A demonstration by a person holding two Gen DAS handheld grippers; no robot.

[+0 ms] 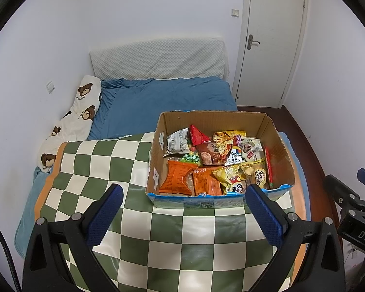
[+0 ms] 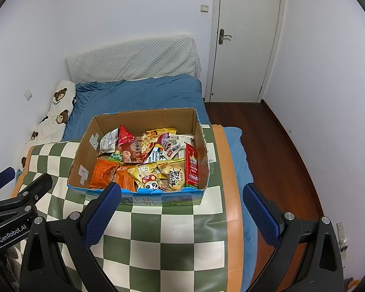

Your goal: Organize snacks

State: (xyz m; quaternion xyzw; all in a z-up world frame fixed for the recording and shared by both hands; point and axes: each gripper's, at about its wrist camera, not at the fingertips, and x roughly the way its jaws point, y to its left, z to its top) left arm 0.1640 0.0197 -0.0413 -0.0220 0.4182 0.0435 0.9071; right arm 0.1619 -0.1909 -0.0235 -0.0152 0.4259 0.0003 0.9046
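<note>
On the green-and-white checkered mat (image 1: 158, 231), snack packets (image 1: 214, 163) are seen lying jumbled inside the open cardboard box (image 1: 279, 146). Left gripper (image 1: 182, 215) and right gripper (image 2: 181, 213) are held wide, empty: sorting either pending or finished.

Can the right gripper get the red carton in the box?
Probably yes: the right gripper is open, the box has no lid, and the red carton stands uncovered by its right wall.

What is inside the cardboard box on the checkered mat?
The cardboard box holds loose snack packets: two orange packets, a red triangular one, a yellow panda bag and a red carton standing along its right wall. Whatever lies beneath them is covered.
</note>
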